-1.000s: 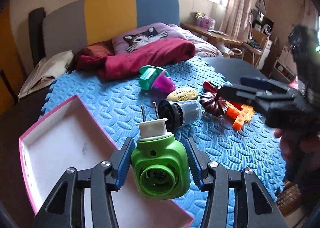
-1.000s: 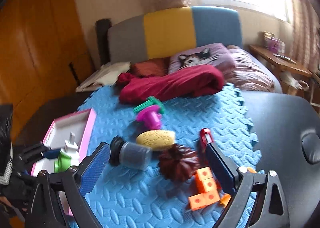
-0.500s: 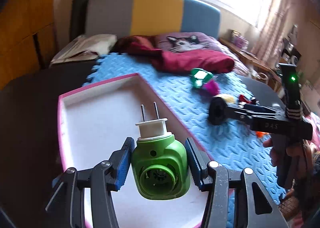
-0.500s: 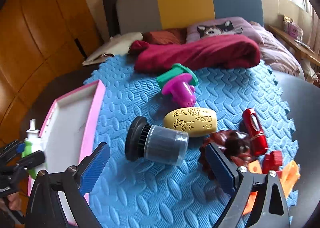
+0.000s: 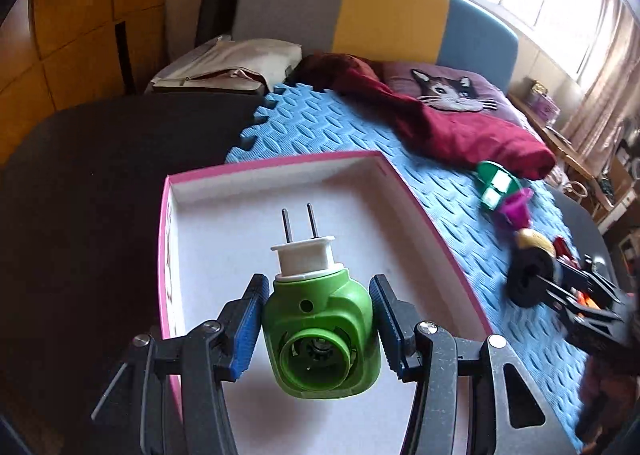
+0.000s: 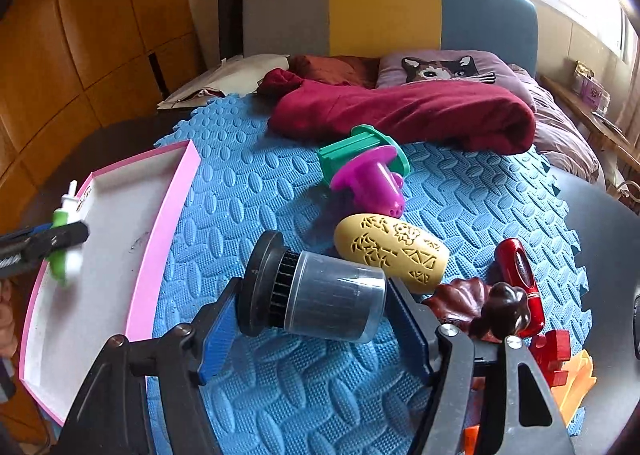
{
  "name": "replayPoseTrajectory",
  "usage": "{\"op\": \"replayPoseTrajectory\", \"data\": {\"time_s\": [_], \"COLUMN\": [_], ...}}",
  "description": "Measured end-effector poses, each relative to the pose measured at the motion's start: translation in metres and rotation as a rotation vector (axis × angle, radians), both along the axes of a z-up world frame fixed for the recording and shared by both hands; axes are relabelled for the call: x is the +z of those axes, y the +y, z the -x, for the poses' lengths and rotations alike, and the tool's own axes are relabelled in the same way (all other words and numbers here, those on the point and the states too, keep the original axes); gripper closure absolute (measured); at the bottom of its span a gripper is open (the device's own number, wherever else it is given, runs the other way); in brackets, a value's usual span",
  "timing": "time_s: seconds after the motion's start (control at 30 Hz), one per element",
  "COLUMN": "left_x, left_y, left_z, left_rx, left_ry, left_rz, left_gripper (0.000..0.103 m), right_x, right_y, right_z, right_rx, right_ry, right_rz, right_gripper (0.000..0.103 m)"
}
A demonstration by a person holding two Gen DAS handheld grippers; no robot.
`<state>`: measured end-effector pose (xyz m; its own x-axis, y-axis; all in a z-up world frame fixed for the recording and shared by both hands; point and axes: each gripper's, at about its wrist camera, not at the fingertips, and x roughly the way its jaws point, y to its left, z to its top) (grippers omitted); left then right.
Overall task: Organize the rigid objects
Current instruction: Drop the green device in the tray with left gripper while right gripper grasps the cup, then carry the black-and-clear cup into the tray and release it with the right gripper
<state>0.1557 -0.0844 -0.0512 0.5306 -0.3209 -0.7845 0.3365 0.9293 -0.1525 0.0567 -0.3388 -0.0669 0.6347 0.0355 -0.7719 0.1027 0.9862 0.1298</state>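
Note:
My left gripper (image 5: 318, 287) is shut on a green plug-in device (image 5: 320, 335), its white plug and two prongs pointing away, held above the white floor of the pink-rimmed tray (image 5: 280, 161). The right wrist view shows that gripper (image 6: 48, 243) and the device (image 6: 62, 255) over the tray (image 6: 160, 255). A clear jar with a black cap (image 6: 320, 303) lies on its side on the blue foam mat (image 6: 248, 191). My right gripper (image 6: 312, 295) is closing on it, pads against its two ends. In the left wrist view the jar (image 5: 532, 283) and right gripper (image 5: 580, 295) sit at the right.
Beyond the jar lie a yellow perforated capsule (image 6: 392, 255), a magenta and green toy (image 6: 368, 171), a red car (image 6: 520, 275), a dark brown ornament (image 6: 480, 303) and orange blocks (image 6: 576, 379). A maroon cloth (image 6: 400, 111) and cat pillow (image 6: 440, 67) border the mat's far side.
My left gripper carried the green device leftward from the mat to over the tray. My right gripper came down around the jar and its jaws narrowed onto it.

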Motion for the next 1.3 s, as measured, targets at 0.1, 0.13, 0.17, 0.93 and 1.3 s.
{"op": "replayPoseTrajectory", "data": {"time_s": [0.1, 0.13, 0.17, 0.93, 1.3], "left_x": [-0.008, -0.009, -0.009, 0.019, 0.018], "left_y": [-0.002, -0.003, -0.004, 0.003, 0.018], "left_z": [-0.014, -0.018, -0.019, 0.041, 0.094], "left_rx": [0.012, 0.010, 0.011, 0.077, 0.069], "left_ry": [0.012, 0.019, 0.019, -0.089, -0.101], "left_rz": [-0.007, -0.003, -0.001, 0.014, -0.009], "left_gripper": [0.050, 0.050, 0.051, 0.023, 0.023], "right_x": [0.000, 0.000, 0.000, 0.000, -0.001], "right_y": [0.000, 0.001, 0.001, 0.006, 0.012], "right_z": [0.000, 0.000, 0.000, -0.001, 0.000], "right_rx": [-0.001, -0.001, -0.001, 0.000, -0.001], "right_ry": [0.000, -0.001, 0.000, -0.007, -0.007], "right_rz": [-0.003, -0.003, -0.002, 0.042, 0.085], "right_gripper": [0.032, 0.032, 0.032, 0.032, 0.032]}}
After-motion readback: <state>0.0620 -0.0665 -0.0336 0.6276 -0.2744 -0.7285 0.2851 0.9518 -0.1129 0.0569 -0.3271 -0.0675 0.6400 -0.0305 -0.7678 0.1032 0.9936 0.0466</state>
